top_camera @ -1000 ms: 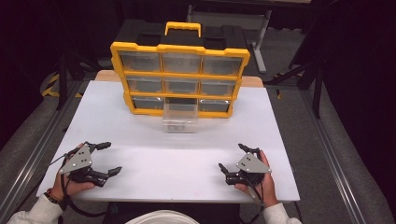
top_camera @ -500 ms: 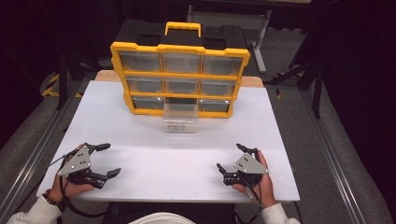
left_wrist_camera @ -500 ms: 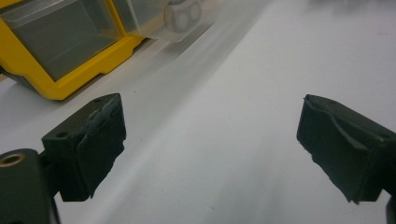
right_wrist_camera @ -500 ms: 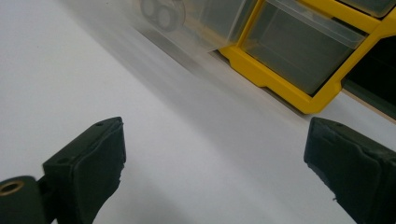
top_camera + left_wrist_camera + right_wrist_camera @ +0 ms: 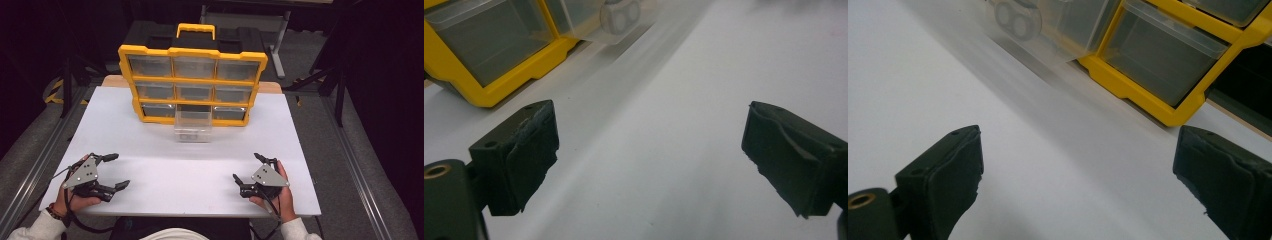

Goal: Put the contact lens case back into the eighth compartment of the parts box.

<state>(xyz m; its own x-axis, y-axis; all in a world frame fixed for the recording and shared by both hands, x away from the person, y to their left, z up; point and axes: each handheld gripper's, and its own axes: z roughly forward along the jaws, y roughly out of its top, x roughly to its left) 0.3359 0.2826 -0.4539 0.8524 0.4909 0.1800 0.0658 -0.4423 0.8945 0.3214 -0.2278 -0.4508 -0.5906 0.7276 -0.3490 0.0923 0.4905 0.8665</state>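
The clear plastic drawer (image 5: 193, 126) stands pulled out of the bottom-middle slot of the yellow parts organizer (image 5: 192, 82), its front end resting on the desk (image 5: 165, 165) at the far centre. Inside the drawer, two small round parts (image 5: 1015, 21) lie side by side near its front wall; their exact type cannot be told.

Your left gripper (image 5: 114, 170) rests at the near left edge of the desk, fingers (image 5: 519, 160) spread wide and holding nothing. Your right gripper (image 5: 248, 167) rests at the near right edge, its fingers (image 5: 943, 180) likewise parted and empty. Both are well apart from the drawer, and both point roughly toward it.

Judged from this layout, the work is at the approach step: no contact with the drawer or its contents has been made.

The next move calls for the following:
1. Carry one gripper forward toward the drawer front, keeping the fingers apart.
2. Come down from above if you want the round parts, since the drawer walls block a side approach.
3. Steady the drawer with the other gripper if needed; it looks light and may slide on the smooth desk.
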